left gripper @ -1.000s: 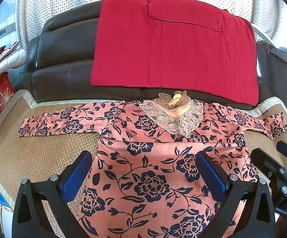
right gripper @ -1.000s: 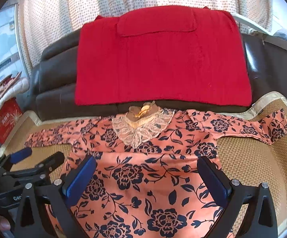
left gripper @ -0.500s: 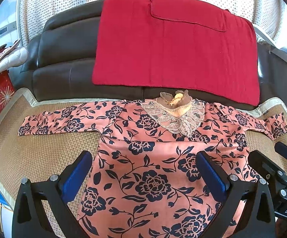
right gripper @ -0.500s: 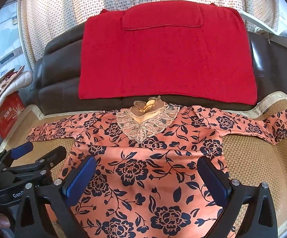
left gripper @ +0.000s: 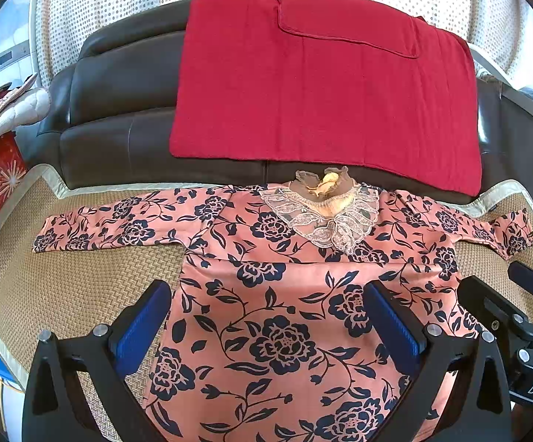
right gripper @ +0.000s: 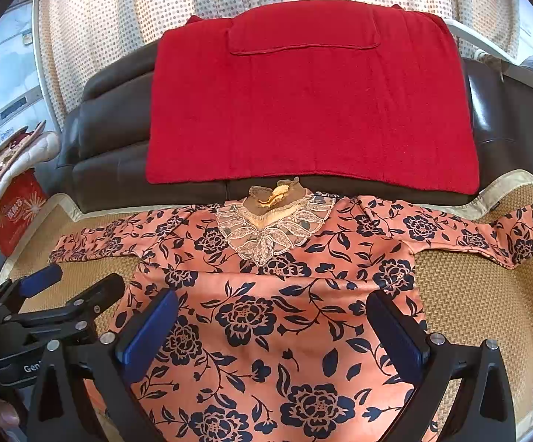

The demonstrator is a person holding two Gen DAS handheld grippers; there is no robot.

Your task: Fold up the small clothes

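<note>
Your left claw [left gripper: 266, 316] and right claw [right gripper: 272, 326] both gape wide with nothing between their pads, poised above the floral dress [left gripper: 288, 294]. It lies flat, sleeves spread, on the woven mat [left gripper: 82, 287] before the dark sofa [left gripper: 119, 110] with its red blanket [left gripper: 321, 92].

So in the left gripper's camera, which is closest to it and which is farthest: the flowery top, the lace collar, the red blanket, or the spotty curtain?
From the left gripper:
1. Flowery top, right under the fingers.
2. Lace collar, at the top's far end, middle.
3. Red blanket, draped on the dark sofa behind.
4. Spotty curtain, at the very back.
</note>
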